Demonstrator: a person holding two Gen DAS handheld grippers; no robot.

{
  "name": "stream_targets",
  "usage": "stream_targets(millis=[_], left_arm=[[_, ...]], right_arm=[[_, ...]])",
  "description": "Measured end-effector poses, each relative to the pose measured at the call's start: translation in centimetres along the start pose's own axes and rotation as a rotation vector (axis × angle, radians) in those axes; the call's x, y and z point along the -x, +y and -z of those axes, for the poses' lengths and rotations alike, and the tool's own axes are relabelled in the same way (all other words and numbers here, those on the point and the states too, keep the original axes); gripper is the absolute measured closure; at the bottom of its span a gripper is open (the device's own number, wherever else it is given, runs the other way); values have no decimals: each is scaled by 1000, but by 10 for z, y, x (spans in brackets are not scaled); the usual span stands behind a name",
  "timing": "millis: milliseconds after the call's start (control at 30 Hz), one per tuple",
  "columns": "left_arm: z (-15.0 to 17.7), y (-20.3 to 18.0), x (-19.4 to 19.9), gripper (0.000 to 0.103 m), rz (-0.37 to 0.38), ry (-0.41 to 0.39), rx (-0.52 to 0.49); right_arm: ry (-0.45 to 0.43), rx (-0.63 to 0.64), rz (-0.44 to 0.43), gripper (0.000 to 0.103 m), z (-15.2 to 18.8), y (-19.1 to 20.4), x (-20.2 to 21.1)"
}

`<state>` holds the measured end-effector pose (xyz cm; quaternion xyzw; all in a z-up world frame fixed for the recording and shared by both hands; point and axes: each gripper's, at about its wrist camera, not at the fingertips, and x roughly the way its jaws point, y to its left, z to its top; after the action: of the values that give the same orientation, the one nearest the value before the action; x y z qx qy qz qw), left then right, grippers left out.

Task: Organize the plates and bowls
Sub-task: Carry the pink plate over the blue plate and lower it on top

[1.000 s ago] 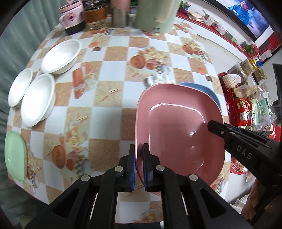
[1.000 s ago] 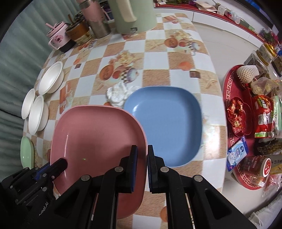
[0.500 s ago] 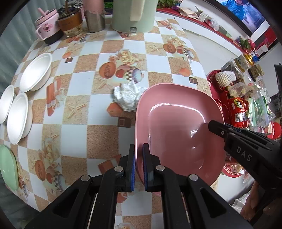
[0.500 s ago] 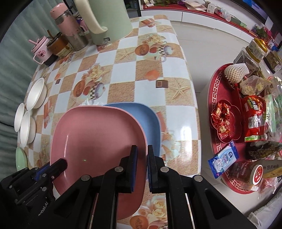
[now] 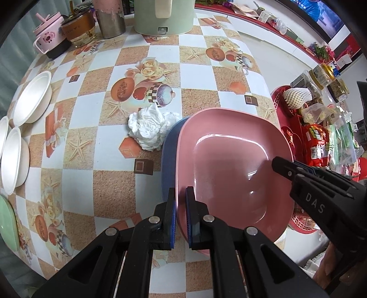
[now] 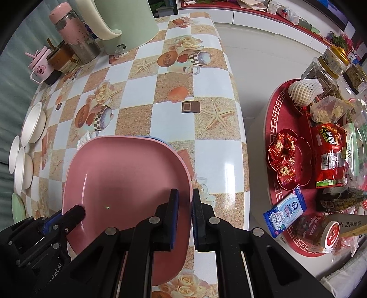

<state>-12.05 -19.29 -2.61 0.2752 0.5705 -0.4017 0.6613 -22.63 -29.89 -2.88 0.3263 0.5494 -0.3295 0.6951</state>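
Observation:
A pink square plate [image 5: 231, 169] [image 6: 123, 183] is held over a blue plate [image 5: 168, 155], which shows only as a thin edge [image 6: 158, 139] in the right wrist view. My left gripper [image 5: 180, 201] is shut on the pink plate's left rim. My right gripper [image 6: 184, 201] is shut on its right rim and shows in the left wrist view [image 5: 284, 166]. Three white bowls [image 5: 32, 98] [image 5: 13, 158] [image 6: 33, 125] and a green plate [image 5: 6, 222] sit along the table's left edge.
A crumpled white tissue [image 5: 151, 127] lies touching the blue plate's far left corner. A green kettle [image 5: 164, 16], a pink flask [image 6: 73, 34], a jar and a pink mug [image 5: 49, 41] stand at the far edge. A red snack tray [image 6: 305, 160] stands right of the table.
Both grippers carried the pink plate to the right until it covers the blue plate almost fully. The tissue and bowls stayed put.

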Motion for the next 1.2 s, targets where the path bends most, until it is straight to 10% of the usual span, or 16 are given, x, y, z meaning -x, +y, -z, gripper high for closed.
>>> stream_targets(millis=[1200], left_arm=[[-3, 8, -21, 94, -36, 5, 18]], right_arm=[[16, 63, 30, 91, -4, 11, -21]])
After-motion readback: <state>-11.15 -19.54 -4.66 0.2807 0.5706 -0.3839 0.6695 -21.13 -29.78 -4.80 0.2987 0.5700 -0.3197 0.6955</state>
